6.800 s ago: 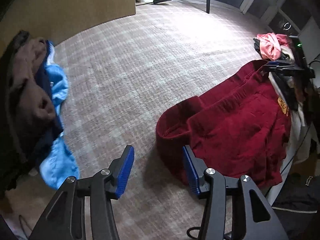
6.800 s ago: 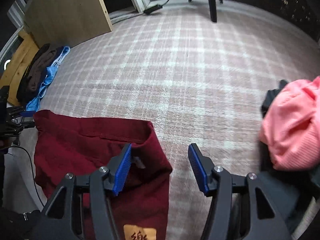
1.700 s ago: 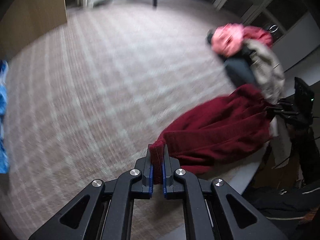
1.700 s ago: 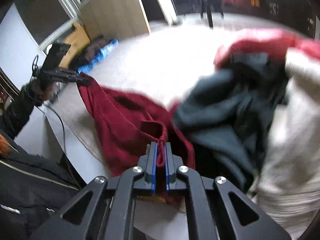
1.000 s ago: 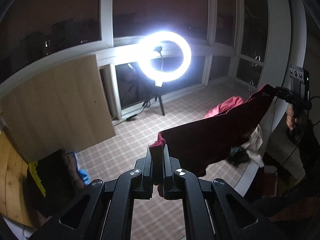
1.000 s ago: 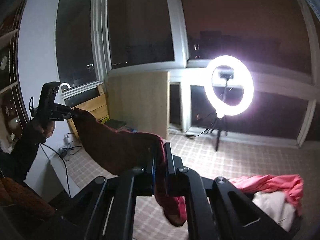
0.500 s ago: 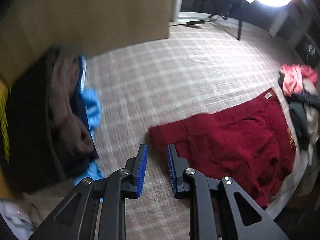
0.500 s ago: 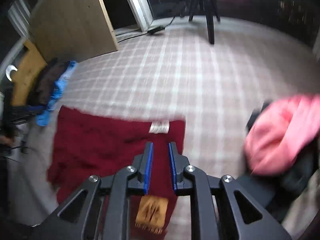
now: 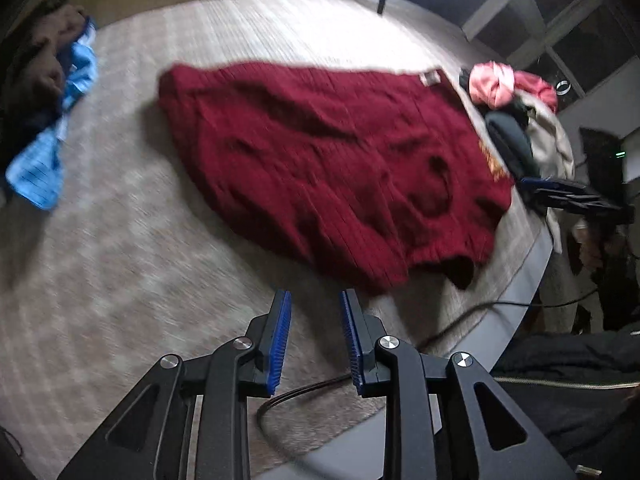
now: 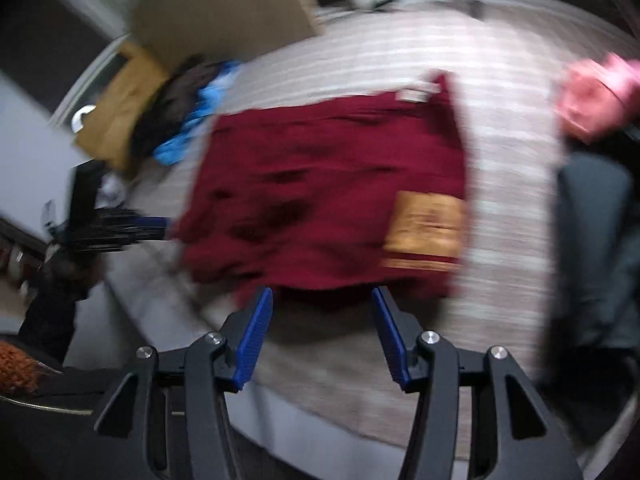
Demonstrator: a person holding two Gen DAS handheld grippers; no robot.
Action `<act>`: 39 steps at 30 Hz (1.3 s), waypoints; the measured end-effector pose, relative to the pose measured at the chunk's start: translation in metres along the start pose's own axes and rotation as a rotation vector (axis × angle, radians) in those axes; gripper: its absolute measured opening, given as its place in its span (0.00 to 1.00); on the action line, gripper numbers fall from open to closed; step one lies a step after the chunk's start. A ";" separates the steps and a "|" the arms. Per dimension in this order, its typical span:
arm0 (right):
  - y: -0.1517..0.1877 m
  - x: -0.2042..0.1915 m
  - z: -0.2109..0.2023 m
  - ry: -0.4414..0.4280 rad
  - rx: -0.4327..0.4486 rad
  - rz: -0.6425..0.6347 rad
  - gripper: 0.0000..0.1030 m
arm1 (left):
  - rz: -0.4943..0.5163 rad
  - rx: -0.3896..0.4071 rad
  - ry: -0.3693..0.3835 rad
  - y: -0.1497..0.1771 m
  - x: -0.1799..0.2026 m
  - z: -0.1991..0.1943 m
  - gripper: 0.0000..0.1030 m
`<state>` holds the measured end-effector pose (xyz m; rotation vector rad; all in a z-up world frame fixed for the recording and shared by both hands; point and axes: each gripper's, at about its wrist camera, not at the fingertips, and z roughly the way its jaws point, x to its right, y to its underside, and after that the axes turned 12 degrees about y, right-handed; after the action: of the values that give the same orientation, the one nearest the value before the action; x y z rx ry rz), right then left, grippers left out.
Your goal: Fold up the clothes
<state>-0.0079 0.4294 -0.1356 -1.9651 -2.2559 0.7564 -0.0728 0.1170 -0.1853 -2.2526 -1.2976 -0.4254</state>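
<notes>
A dark red garment (image 9: 328, 160) lies spread flat on the plaid-covered surface (image 9: 120, 240), with a white tag at its far corner and a gold patch (image 10: 426, 230) near its right edge. My left gripper (image 9: 315, 320) is open and empty, just short of the garment's near hem. My right gripper (image 10: 322, 322) is open wide and empty, hovering over the near hem (image 10: 340, 284). In the left wrist view the right gripper (image 9: 560, 196) shows at the garment's right side. In the right wrist view the left gripper (image 10: 132, 228) shows at its left side. Both views are blurred.
A pile of pink, dark and beige clothes (image 9: 516, 112) sits at the far right. A brown, navy and light blue pile (image 9: 44, 92) lies at the left. A cable (image 9: 304, 392) runs along the near edge. A wooden board (image 10: 224, 16) stands behind.
Both grippers pulled back from the garment's far edge toward its near hem and opened wider. The red garment stays spread flat where it was laid.
</notes>
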 end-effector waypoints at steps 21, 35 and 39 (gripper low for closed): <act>-0.063 -0.088 0.051 0.048 0.040 -0.121 0.07 | 0.094 0.065 -0.015 0.002 0.028 0.020 0.32; -0.094 -0.075 0.026 0.007 0.073 -0.065 0.07 | -0.017 0.158 -0.021 -0.064 0.036 0.048 0.35; -0.094 -0.069 0.027 0.003 0.051 -0.062 0.07 | -0.077 0.223 0.043 -0.074 0.021 0.026 0.01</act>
<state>-0.0905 0.3487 -0.1032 -1.8641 -2.2602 0.7962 -0.1254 0.1777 -0.1763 -2.0043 -1.3432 -0.3360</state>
